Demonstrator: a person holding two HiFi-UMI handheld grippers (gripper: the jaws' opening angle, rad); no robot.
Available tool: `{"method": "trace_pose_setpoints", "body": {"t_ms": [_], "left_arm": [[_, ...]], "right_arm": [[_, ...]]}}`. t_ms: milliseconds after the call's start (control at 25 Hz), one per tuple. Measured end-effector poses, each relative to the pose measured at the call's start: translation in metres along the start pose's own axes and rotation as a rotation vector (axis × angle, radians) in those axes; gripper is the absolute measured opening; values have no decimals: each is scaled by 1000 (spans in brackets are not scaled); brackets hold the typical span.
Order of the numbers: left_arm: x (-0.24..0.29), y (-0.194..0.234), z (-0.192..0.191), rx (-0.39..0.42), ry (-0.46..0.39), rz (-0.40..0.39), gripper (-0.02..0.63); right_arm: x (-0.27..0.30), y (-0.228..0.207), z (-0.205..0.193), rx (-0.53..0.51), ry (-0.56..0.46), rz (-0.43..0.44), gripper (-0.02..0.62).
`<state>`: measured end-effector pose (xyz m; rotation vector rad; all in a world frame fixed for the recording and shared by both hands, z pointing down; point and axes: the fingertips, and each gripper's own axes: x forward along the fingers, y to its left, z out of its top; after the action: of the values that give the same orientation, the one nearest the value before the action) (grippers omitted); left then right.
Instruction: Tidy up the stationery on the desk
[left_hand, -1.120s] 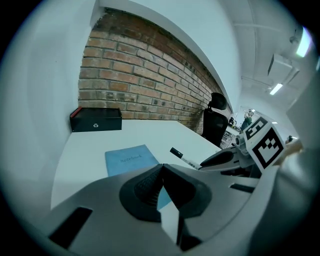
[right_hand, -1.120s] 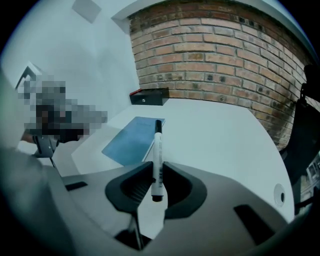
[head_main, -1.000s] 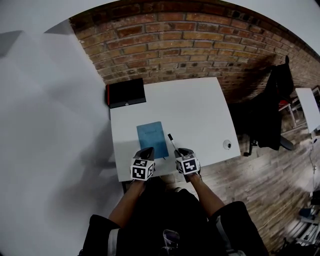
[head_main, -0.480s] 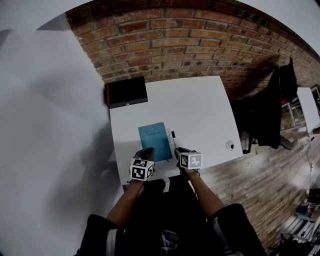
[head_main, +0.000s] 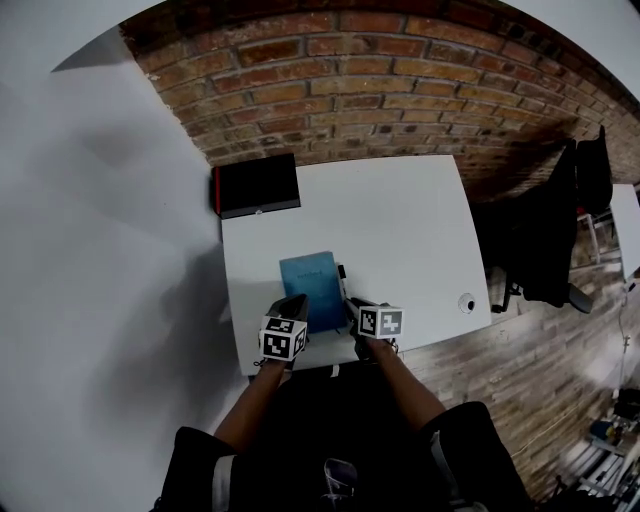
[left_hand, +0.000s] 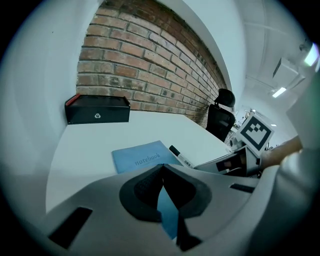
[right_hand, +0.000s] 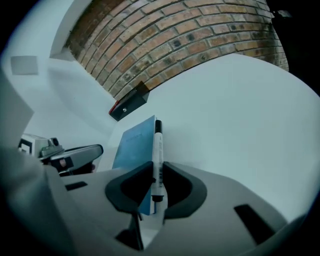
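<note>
A blue notebook (head_main: 311, 288) (left_hand: 142, 157) (right_hand: 134, 142) lies flat on the white desk (head_main: 400, 220), near its front edge. My right gripper (head_main: 353, 305) (right_hand: 156, 172) is shut on a white marker pen with a black cap (right_hand: 158, 145). The pen (head_main: 343, 272) (left_hand: 180, 156) points away from me, close along the notebook's right edge. My left gripper (head_main: 295, 304) (left_hand: 162, 169) is shut with nothing between its pads, low over the notebook's near left corner. Whether the pen's tip touches the desk is not visible.
A black box with a red edge (head_main: 257, 185) (left_hand: 97, 110) (right_hand: 130, 102) stands at the desk's far left corner against the brick wall. A round cable hole (head_main: 466, 303) sits near the front right corner. A black office chair (head_main: 560, 230) stands to the right.
Both grippers have sunk toward the desk's front edge. The right gripper has rolled, and its pen now lies nearly parallel to the notebook's right edge instead of slanting away.
</note>
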<state>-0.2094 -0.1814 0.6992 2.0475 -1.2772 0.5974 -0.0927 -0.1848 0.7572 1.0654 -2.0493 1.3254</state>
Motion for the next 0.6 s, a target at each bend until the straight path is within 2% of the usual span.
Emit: {"method": "trace_pose_setpoints", "body": {"t_ms": [160,600], "left_arm": [[6,0,-3,-7,14,-5,15],[11,5,0,-18,23,2,15]], "right_arm": [[7,1,-2,18,20,26,78],[14,3,-7,-33,104,66,78]]}}
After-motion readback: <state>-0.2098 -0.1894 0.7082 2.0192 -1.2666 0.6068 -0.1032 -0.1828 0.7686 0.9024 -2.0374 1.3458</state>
